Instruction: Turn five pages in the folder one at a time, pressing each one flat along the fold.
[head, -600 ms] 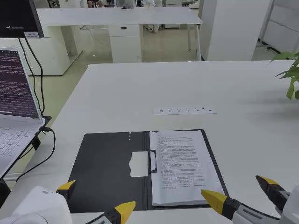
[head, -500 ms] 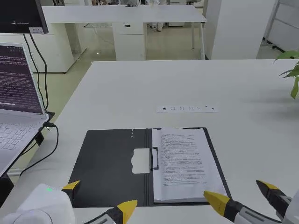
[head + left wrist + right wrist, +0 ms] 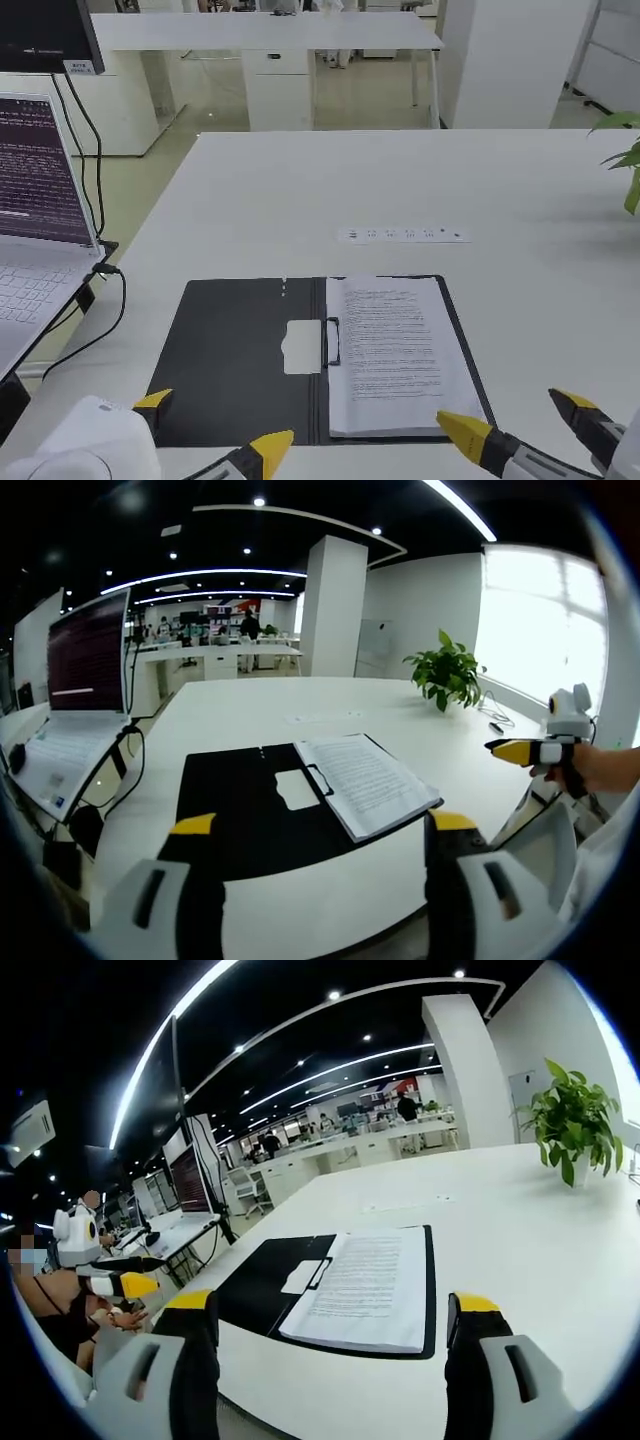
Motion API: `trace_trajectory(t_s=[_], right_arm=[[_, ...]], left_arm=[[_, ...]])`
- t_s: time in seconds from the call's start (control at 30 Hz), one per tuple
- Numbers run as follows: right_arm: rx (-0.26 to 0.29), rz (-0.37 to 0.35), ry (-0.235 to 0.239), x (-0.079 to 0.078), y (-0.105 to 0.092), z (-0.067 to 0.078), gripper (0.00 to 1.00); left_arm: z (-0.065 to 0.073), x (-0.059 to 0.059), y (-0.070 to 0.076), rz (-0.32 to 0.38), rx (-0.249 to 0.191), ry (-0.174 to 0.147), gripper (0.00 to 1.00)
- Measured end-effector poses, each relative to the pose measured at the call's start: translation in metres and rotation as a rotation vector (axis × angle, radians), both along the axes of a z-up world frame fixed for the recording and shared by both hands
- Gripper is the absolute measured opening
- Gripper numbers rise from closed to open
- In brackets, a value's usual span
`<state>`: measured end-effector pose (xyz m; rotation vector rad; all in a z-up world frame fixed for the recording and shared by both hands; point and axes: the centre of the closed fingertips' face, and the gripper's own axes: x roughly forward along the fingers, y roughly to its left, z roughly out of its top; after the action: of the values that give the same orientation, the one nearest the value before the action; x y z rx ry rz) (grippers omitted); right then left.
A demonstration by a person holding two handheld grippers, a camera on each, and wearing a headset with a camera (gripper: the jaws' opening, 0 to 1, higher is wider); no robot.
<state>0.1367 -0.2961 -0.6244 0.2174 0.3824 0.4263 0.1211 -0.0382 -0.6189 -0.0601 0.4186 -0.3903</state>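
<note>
- The folder (image 3: 240,350) lies open on the white bench (image 3: 400,180), close to its near edge. Its black inner cover is on the left and the stack of printed pages (image 3: 395,350) is on the right.
- No sheet rests on the left cover, so I judge that the first of the five turns has not yet begun.
- The left gripper (image 3: 212,422) hovers at the near edge, in front of the left cover. Its jaws are wide apart and nothing is between them.
- The right gripper (image 3: 517,415) hovers just beside the near right corner of the stack. It is also wide open and empty.
- To do the step well, the right gripper should go to this free outer corner, far from the fold, and close on the top sheet only. A deep bite would probably take several sheets together.
- The metal clip (image 3: 330,342) sits at the fold. It is small in the pictures, and it possibly holds the sheets there. For this reason the page should swing over in an arc around the fold and should not be pulled outward.
- The left gripper can steady the cover during the turn. After the page lands over the white card (image 3: 300,347), it can press along the fold from one end to the other.
- The laptop (image 3: 30,200) is well apart on the left and should not disturb the work.
</note>
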Motion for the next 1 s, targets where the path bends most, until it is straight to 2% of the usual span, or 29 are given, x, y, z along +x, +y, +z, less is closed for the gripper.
trace_trajectory(t_s=[1.0], right_arm=[[0.024, -0.028, 0.008, -0.005, -0.008, -0.001, 0.92]], left_arm=[[-0.006, 0.003, -0.010, -0.037, -0.012, 0.016, 0.82]])
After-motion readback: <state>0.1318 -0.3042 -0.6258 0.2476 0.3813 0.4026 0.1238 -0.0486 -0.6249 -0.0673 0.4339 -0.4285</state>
